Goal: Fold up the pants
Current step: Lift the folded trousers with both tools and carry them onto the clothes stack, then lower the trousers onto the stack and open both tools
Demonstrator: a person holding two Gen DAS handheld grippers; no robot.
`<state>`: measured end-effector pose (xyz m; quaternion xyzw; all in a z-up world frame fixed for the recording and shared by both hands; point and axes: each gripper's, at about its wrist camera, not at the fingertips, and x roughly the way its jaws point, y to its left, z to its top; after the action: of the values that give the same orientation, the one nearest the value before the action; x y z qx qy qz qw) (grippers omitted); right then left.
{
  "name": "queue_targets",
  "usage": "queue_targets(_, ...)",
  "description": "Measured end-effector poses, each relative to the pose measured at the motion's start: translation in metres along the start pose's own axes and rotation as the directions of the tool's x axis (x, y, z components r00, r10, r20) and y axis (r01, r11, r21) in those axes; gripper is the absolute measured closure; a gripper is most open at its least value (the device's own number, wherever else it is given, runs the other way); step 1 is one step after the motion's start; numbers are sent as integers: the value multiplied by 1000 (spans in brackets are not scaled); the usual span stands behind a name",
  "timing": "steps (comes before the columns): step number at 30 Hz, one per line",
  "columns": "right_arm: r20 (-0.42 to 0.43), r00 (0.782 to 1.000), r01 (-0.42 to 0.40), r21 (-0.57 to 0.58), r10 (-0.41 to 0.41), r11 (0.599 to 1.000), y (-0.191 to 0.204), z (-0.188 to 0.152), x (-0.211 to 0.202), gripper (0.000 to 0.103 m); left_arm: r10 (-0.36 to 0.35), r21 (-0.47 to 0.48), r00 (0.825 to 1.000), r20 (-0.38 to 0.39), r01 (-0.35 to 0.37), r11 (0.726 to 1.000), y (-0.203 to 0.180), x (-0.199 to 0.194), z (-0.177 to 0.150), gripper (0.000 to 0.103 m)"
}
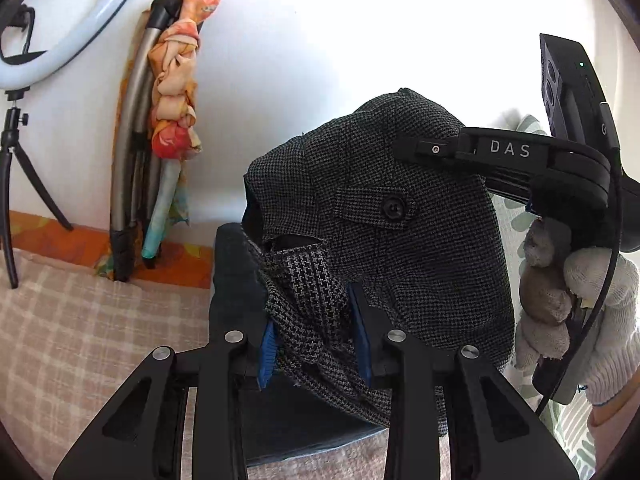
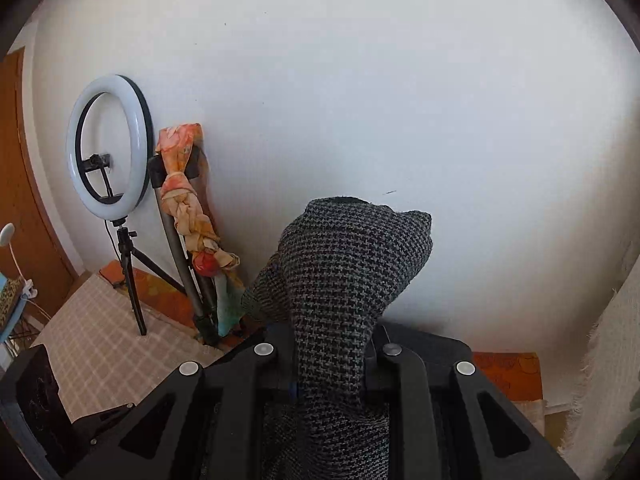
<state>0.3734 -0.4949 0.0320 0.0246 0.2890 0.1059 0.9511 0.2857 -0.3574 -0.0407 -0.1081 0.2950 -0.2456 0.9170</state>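
Both grippers' fingers, left and right, clamp bunched houndstooth pants held aloft.

Bright daylight, blown-out white wall, lit ring light, strong fisheye edge vignetting.

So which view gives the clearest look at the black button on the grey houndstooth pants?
The left wrist view. The black button sits face-on on a pocket flap of the grey houndstooth pants, which the left gripper pinches. The right wrist view shows only bunched fabric between the right gripper fingers; no button appears there.
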Motion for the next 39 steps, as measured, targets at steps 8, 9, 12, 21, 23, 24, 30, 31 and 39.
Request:
queue_targets(8,-119,989,100,56,-93,993,-45,-26,61,78,20,0,997,-74,-20,1000,16,25,-26,72)
queue_targets(9,-133,985,118,83,-106,990,-53,-27,65,72,23,10,997,-80,-22,1000,15,26,-28,72)
queue_targets(12,-182,973,170,152,-141,974,-73,-31,75,58,27,10,994,-104,-26,1000,16,26,-26,63)
queue_targets(21,-175,936,335,178,-305,925,-91,-26,44,37,84,16,986,-144,-83,996,35,6,-26,48)
queue_targets(23,-153,938,338,188,-312,922,-91,-27,28,37,101,13,984,-148,-100,995,42,0,-26,48)
queue_targets(24,-133,943,328,193,-306,925,-89,-28,18,37,111,14,983,-144,-110,994,45,-1,-26,48)
queue_targets(30,-81,977,207,127,-198,970,-51,-53,-28,64,128,10,983,-129,-128,992,56,-25,-22,48)
queue_targets(31,-84,979,195,126,-186,973,-45,-60,-33,64,130,16,983,-131,-129,992,56,-30,-21,48)
queue_targets(39,-66,987,156,176,-146,972,-3,-101,-77,62,133,64,985,-110,-126,990,59,-75,-16,48)
